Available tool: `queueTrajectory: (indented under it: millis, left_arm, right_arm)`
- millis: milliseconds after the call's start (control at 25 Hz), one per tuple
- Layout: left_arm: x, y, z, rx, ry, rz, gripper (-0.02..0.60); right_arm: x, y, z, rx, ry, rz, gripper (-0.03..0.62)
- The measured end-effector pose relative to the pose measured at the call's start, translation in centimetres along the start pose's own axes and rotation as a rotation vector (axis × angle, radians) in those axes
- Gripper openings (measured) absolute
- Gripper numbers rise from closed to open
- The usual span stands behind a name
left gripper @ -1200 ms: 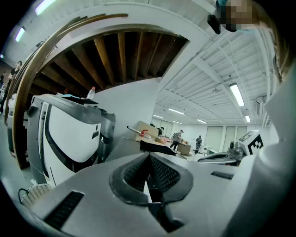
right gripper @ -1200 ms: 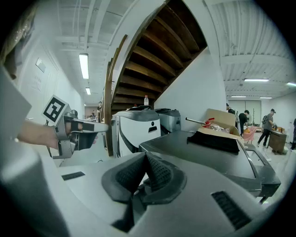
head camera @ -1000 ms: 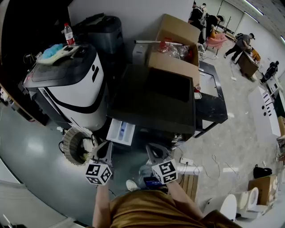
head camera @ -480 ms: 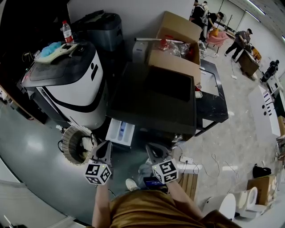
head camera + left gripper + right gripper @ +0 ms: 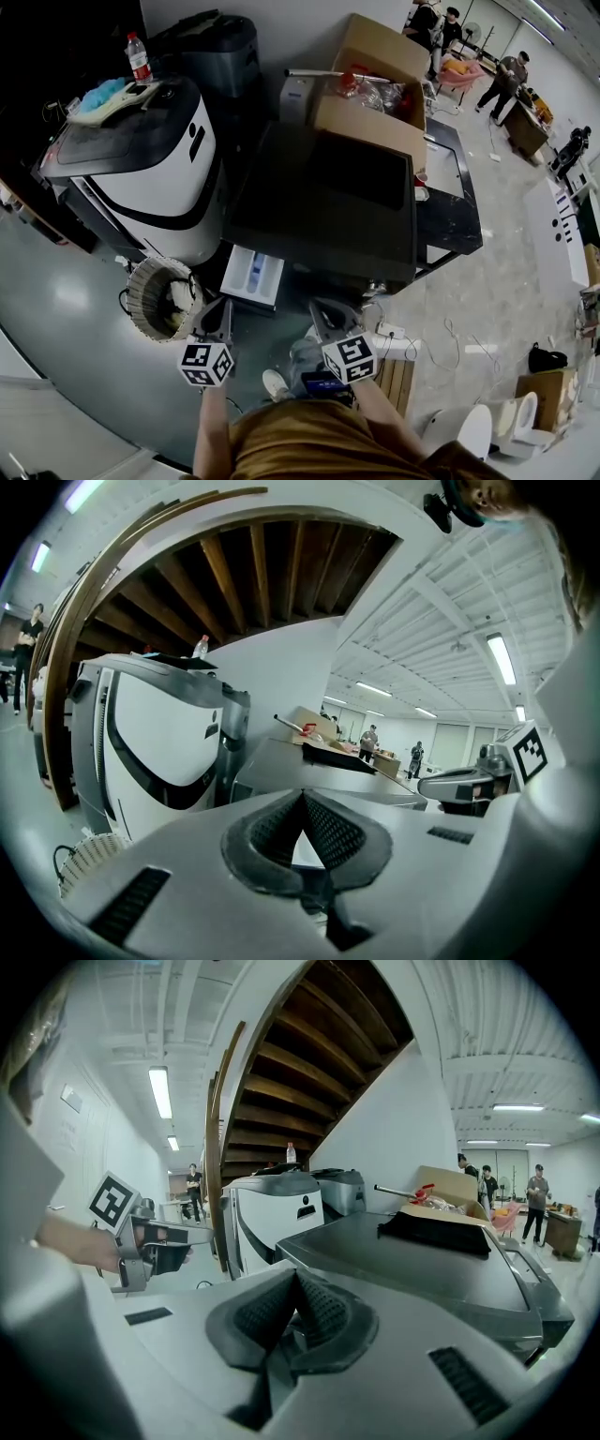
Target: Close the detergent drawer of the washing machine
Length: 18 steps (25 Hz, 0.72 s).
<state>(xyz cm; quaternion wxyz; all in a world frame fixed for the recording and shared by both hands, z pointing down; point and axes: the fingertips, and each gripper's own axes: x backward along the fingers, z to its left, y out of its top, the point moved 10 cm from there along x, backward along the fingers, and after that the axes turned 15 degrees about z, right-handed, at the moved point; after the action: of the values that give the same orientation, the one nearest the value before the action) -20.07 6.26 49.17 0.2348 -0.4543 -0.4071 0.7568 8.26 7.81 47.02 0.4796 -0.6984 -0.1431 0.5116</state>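
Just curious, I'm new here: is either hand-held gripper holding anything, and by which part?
Nothing. The left hand-held gripper and right hand-held gripper are both shut, empty, short of the open detergent drawer.

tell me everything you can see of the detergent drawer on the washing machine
The detergent drawer is a white, plastic-looking tray, standing open: it juts out from the left end of the front of the dark washing machine, toward the person. Its top is open and shows divided compartments with a blue part inside. Nothing touches it; the left gripper is held short of its front edge, jaws together. A woven basket stands on the floor to its left.
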Motion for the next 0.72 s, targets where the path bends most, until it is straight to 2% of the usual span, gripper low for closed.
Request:
queueTrajectory:
  millis: [720]
  left_arm:
    - [-3.1, -4.2, 1.7, 0.005, 0.046, 0.158, 0.025]
  right_arm:
    - [-3.3, -1.4, -0.5, -0.004, 0.053, 0.088, 0.012]
